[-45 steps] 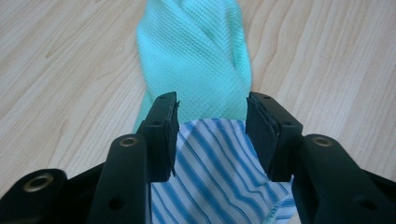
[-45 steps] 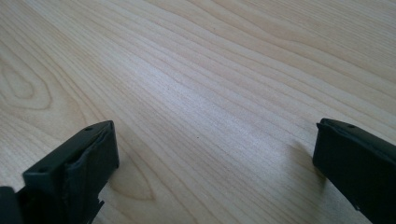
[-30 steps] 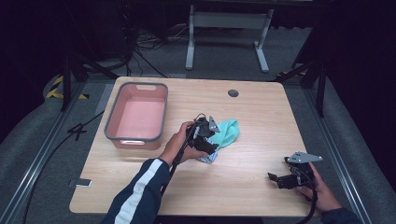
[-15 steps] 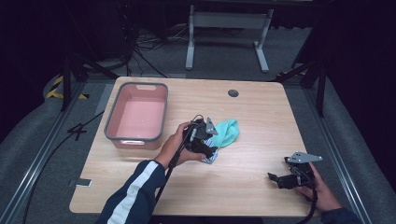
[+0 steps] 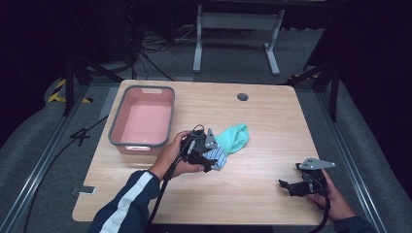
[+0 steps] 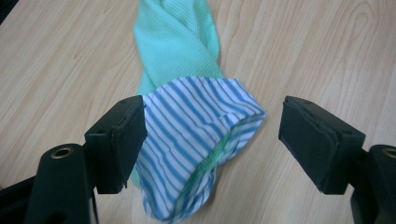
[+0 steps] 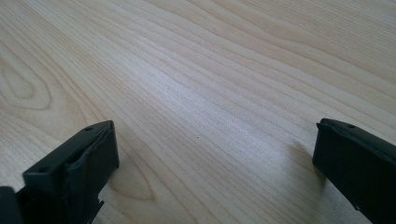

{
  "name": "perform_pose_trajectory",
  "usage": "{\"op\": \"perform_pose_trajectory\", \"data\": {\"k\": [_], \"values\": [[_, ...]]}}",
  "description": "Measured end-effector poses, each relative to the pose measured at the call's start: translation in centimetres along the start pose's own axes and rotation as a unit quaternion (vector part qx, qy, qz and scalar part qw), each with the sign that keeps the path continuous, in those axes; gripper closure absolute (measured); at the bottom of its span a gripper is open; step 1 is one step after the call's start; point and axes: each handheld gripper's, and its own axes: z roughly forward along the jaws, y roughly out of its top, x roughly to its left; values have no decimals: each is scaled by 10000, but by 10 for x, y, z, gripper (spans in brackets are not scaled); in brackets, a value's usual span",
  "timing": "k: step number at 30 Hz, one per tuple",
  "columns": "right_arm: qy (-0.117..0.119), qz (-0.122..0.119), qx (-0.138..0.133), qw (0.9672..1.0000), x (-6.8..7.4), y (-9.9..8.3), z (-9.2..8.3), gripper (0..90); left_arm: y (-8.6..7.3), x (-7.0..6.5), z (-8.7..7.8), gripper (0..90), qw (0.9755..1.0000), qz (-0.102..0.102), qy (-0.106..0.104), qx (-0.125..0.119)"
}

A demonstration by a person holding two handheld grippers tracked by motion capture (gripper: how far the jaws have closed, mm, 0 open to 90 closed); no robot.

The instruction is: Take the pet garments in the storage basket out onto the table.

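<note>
A mint-green sock point(image 5: 234, 138) point(image 6: 175, 39) lies near the middle of the wooden table point(image 5: 272, 121), its blue-and-white striped cuff point(image 5: 217, 158) point(image 6: 196, 140) turned toward me. My left gripper point(image 5: 203, 156) point(image 6: 212, 140) hovers right at that cuff, open, with the striped cloth lying between its jaws; they are not closed on it. My right gripper point(image 5: 290, 186) point(image 7: 215, 163) rests low over bare wood at the front right, open, with nothing between its jaws.
A pink tub with a grey rim point(image 5: 116, 127) stands at the left of the table. A dark round grommet point(image 5: 242, 96) sits near the far edge. Cables trail from both grippers over the front edge. A metal stand point(image 5: 235, 22) lies beyond the table.
My left gripper has eased slightly toward the front, staying at the striped cuff. The right gripper has held its place.
</note>
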Motion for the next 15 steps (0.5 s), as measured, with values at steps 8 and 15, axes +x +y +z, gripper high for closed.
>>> {"op": "perform_pose_trajectory", "data": {"k": [8, 15], "values": [[-7, 24, -14, 10000, 0, 0, 0, 6, -18, -4, -11, 231, 9997, 178, 48, 148], [-7, 21, -14, 10000, 0, 0, 0, 6, -34, -7, -17, 237, 9992, 295, 38, 263]]}}
